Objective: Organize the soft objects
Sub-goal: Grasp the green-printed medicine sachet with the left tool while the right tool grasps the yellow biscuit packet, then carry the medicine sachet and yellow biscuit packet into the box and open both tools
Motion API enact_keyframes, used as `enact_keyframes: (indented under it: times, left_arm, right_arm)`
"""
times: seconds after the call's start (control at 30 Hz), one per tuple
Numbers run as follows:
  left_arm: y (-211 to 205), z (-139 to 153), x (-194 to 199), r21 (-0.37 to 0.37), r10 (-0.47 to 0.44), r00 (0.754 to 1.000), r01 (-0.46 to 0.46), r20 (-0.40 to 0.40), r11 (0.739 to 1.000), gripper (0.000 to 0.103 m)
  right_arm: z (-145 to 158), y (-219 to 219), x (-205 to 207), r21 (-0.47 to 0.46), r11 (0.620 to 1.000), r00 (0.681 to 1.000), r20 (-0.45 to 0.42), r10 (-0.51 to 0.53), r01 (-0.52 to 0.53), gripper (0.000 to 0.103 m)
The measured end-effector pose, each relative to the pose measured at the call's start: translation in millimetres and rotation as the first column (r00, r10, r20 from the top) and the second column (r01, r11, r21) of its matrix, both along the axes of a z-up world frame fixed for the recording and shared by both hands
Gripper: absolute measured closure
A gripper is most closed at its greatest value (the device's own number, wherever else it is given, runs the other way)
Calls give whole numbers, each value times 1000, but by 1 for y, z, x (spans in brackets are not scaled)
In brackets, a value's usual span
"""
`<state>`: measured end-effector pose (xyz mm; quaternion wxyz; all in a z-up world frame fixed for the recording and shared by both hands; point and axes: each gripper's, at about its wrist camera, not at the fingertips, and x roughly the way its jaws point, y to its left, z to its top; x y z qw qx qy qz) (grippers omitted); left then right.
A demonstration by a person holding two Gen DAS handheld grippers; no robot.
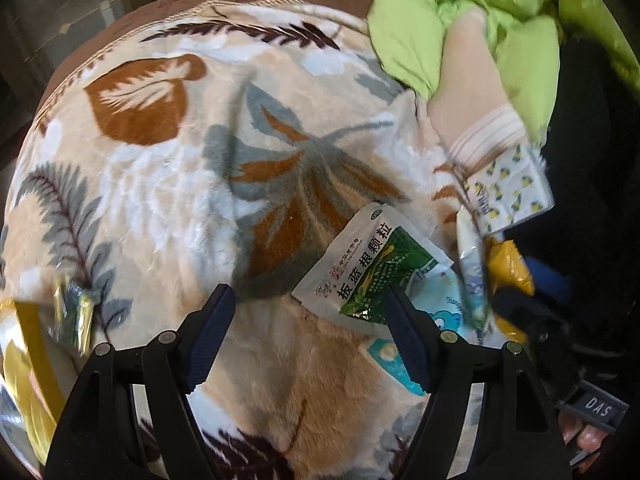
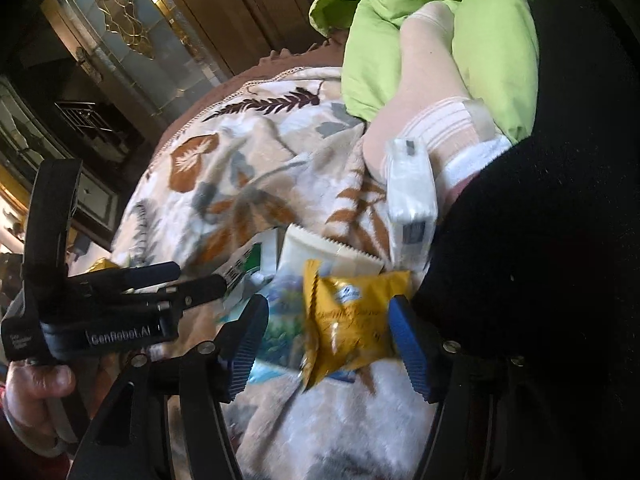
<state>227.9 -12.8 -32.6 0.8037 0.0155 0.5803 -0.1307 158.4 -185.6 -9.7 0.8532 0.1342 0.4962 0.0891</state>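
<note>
A leaf-patterned fleece blanket (image 1: 160, 184) carries a heap of small packets. My left gripper (image 1: 309, 294) hovers open over it, its right finger overlapping a corner of a green-and-white granule sachet (image 1: 372, 268). Beside the sachet lie a light blue bear-print packet (image 1: 436, 314), a lemon-print tissue pack (image 1: 514, 188) and a yellow snack packet (image 1: 510, 268). My right gripper (image 2: 328, 340) is open with the yellow snack packet (image 2: 348, 320) between its fingers; contact is unclear through blur. The left gripper (image 2: 200, 276) enters from the left, held by a hand (image 2: 36, 380).
A lime green jacket (image 1: 460, 20) and a pale pink sock (image 1: 472, 92) lie at the blanket's far right. Black cloth (image 2: 540, 240) fills the right side. A white tissue pack (image 2: 412, 192) leans by the sock. Gold wrappers (image 1: 24, 360) and candies (image 1: 76, 312) sit at the left.
</note>
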Motion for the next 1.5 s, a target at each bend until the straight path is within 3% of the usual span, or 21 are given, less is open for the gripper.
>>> enact_keyframes:
  times: [0.13,0.23,0.43,0.53,0.67,0.83,0.93,0.97,1.07,1.3,1.5]
  left_arm:
    - [-3,-5,10,8,-3,1000,3,-5,1000,27]
    - [-5,-5,13,-10,-21,1000,21,2,1000,27]
    - [-4,0,12,-89,-111,994,110,-4,990,27]
    - [-12,-7,11,-45,-162,987,161,-12,986,27]
    - [-16,-11,18,-39,-137,991,137,0,990,22]
    - [-35,-20,16,93,-192,980,188,41,978,20]
    - [-38,-19,20,86,-159,986,155,45,984,35]
    - [-32,-16,21,72,-133,990,129,53,989,48]
    - [-16,-13,23,2,-69,996,69,58,998,53]
    - [-1,-7,5,-30,-45,995,48,85,998,54]
    - [20,17,-25,-20,8,991,-5,135,1000,54]
  right_arm:
    - [-7,16,2,-125,991,999,6,51,-50,38]
    - [-6,11,-1,-151,986,998,-9,67,-68,58]
    - [5,-4,-14,-26,996,996,-16,86,-87,66]
    - [8,-9,-23,68,994,995,-31,91,-89,67]
    - [8,-11,-25,99,992,996,-37,85,-81,67]
    - [12,-11,-27,127,989,996,-27,85,-81,67]
    - [19,-10,-29,137,986,996,-4,93,-92,67]
    - [20,-10,-30,141,986,996,-1,94,-93,67]
    - [21,-10,-31,152,984,995,2,96,-96,67]
    - [27,-12,-34,175,980,995,20,93,-95,67]
    - [33,-7,-38,185,976,994,33,109,-113,67]
